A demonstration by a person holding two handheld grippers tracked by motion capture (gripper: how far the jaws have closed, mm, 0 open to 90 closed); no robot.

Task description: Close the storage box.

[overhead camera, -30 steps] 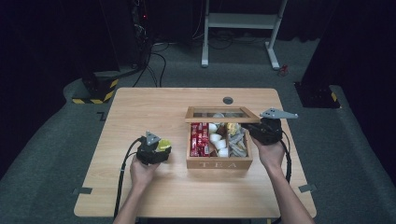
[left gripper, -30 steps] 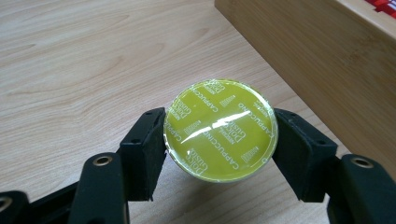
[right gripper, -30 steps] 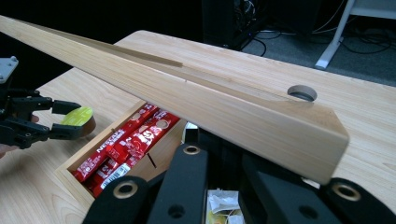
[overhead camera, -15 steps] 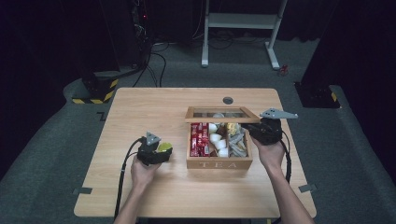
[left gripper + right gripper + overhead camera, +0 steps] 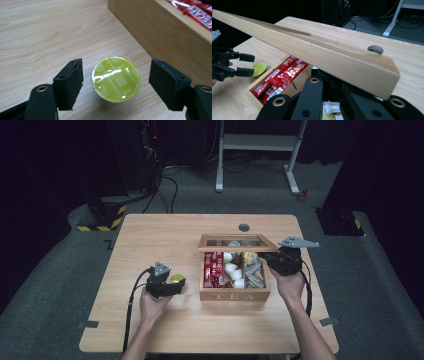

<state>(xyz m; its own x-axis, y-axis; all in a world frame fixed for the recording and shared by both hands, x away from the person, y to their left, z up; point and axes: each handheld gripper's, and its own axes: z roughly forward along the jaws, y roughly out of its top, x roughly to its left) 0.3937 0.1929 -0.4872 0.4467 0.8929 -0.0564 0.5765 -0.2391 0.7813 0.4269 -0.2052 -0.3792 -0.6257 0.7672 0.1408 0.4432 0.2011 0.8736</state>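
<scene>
Reads "TEA" on the front wall of the wooden box (image 5: 235, 296) (capitals, facing the tabletop's near edge). Reads partly "NESCAF" on the red sachets (image 5: 277, 80) inside. Print on the yellow capsule lid (image 5: 116, 78) illegible.

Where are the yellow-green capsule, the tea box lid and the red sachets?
yellow-green capsule (image 5: 115, 78), left gripper view, foil top.
tea box lid (image 5: 317, 51), right gripper view, front edge.
red sachets (image 5: 213, 269), high view, middle of pile.

Bare table (image 5: 150, 240) left and front of the capsule (image 5: 115, 78), tea box (image 5: 160, 32) wall blocking its right
</scene>
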